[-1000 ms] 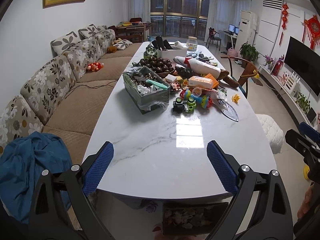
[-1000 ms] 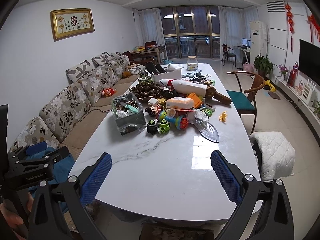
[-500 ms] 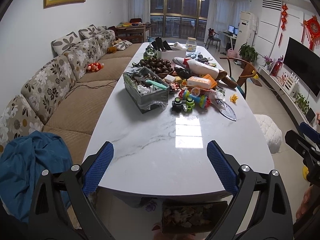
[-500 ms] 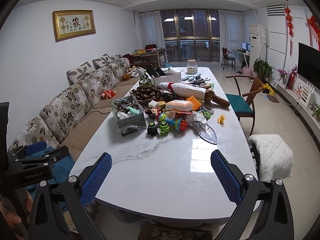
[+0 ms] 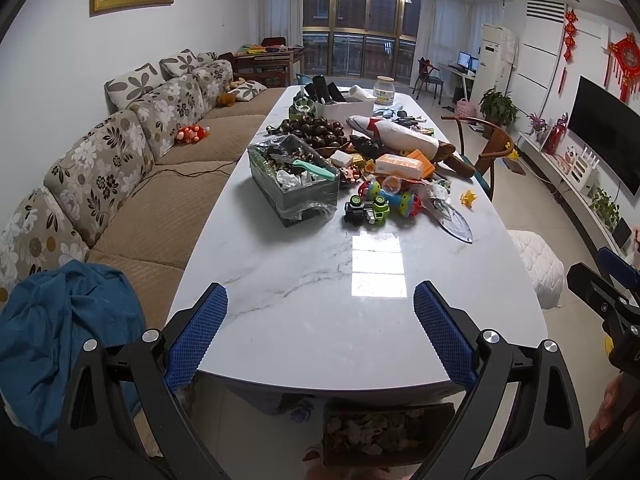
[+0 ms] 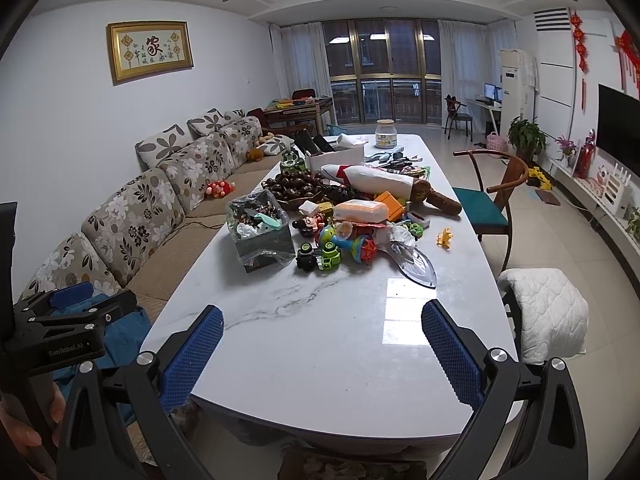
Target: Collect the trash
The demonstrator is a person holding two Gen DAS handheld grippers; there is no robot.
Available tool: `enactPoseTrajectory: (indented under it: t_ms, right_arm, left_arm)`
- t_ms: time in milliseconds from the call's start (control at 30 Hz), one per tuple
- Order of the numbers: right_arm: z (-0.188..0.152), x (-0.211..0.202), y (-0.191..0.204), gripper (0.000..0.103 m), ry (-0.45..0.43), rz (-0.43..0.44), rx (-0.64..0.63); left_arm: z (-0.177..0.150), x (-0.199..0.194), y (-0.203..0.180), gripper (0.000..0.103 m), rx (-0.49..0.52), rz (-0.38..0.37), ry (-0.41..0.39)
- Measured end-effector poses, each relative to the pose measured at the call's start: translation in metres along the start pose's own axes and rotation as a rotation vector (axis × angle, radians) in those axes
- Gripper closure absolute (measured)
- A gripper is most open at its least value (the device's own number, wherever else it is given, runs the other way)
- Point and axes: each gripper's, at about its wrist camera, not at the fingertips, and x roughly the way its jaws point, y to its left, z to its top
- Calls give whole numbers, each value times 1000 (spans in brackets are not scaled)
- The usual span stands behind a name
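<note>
While both the left gripper [image 5: 320,320] and right gripper [image 6: 322,344] gape empty, the lined bin [image 5: 294,186] sits well beyond them; its contents blur.

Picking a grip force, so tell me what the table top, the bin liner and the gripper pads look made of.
Table top: polished marble or a marble-look slab, grey veins, mirror-like window reflection. Bin liner: thin clear plastic film, crinkled and glossy over the grey bin. Gripper pads: blue rubbery material, probably, with a fine knobbed texture and matte look.
</note>
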Motion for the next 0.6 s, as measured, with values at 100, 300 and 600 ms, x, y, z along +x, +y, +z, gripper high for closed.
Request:
enactPoseTrajectory:
  t_ms: [100,300,600]
  right_arm:
    - [0,-1,0,5,-2,4,0]
    - [-1,-2,1,5,-3,7,2]
    - [-1,-1,2,5,5,6,8]
  left_arm:
    - [0,-1,-1,11,12,-2,-7]
    - [3,0,-5,11,25,-6,-19]
    - [5,-1,-2,11,18,6,-32]
